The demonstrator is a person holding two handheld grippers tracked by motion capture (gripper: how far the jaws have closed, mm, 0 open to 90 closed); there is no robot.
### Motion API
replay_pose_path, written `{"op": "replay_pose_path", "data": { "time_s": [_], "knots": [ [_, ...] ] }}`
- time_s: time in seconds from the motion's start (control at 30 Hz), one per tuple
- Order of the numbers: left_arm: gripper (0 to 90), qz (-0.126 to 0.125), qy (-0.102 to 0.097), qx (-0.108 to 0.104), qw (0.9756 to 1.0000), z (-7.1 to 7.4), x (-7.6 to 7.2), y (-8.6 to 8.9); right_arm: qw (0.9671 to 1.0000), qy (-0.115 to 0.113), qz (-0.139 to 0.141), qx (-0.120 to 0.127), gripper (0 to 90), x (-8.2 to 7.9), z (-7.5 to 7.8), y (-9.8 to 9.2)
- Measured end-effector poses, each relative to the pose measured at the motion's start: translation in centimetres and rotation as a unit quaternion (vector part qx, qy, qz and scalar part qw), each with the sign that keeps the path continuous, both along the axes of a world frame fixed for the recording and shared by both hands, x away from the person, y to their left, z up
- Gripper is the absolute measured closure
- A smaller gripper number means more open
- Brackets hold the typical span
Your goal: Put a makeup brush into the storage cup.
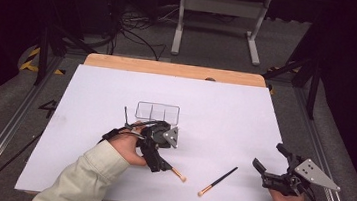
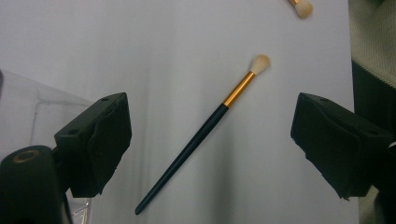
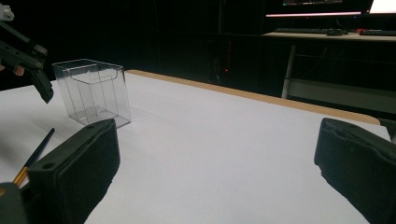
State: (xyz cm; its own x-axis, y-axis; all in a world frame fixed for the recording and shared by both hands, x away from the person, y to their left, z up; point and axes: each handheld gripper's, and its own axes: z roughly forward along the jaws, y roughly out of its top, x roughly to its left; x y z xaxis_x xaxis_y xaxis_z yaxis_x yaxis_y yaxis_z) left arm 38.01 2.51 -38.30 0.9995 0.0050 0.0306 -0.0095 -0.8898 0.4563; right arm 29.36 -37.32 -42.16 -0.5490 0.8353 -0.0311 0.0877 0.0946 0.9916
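1. The left gripper [image 1: 160, 160] hangs low over the near middle of the bench [image 1: 92, 91], pointing down, its jaws set apart on either side of a makeup brush [image 2: 201, 137] that lies flat on the white sheet between them, not yet pinched.
2. That brush looks light and stiff: a thin black handle, a gold collar, a soft pale tuft. I'd judge the smooth handle liable to roll or slip, so the place to grip is mid-handle, just below the collar, and never on the tuft.
3. A second brush [image 1: 217, 181] lies just beside it, nearer the near edge, towards the right gripper.
4. A clear plastic box [image 1: 157, 112] with three compartments stands just behind the left hand [image 1: 126, 148], towards the middle of the bench.
5. The left wrist is bent downward, the sleeve coming in from the near edge.
6. The right gripper [image 1: 270, 159] rests near the right edge, pointing across the bench, its jaws apart and empty.
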Motion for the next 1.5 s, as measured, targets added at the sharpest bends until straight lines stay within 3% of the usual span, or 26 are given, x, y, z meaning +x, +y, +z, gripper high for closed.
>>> {"op": "replay_pose_path", "data": {
  "time_s": [0.17, 0.47, 0.73, 0.97, 1.5],
  "knots": [
    [15.2, -0.007, 0.006, 0.013, 0.9999, -0.9, 0.2, -0.4, 1.0, 0.001, 0.002, 0.002, 0.7, 0.0, 0.0, 0.0],
    [16.5, 0.004, 0.023, 0.015, 0.9996, -2.0, 0.7, -0.4, 1.0, 0.005, 0.0, 0.002, 0.8, 0.0, -0.1, -0.1],
    [18.2, 0.005, 0.025, 0.028, 0.9993, -2.9, 0.9, -0.5, 1.0, 0.008, 0.002, 0.002, 1.2, -0.1, -0.1, -0.1],
    [22.9, -0.002, 0.025, 0.031, 0.9992, -3.2, 0.9, -0.6, 0.9999, 0.011, 0.001, 0.003, 1.4, -0.1, -0.2, -0.2],
    [33.3, -0.015, 0.046, 0.037, 0.9981, -4.0, 0.9, -1.0, 0.9997, 0.023, 0.007, 0.004, 2.2, 0.0, -0.4, -0.2]
  ]
}}
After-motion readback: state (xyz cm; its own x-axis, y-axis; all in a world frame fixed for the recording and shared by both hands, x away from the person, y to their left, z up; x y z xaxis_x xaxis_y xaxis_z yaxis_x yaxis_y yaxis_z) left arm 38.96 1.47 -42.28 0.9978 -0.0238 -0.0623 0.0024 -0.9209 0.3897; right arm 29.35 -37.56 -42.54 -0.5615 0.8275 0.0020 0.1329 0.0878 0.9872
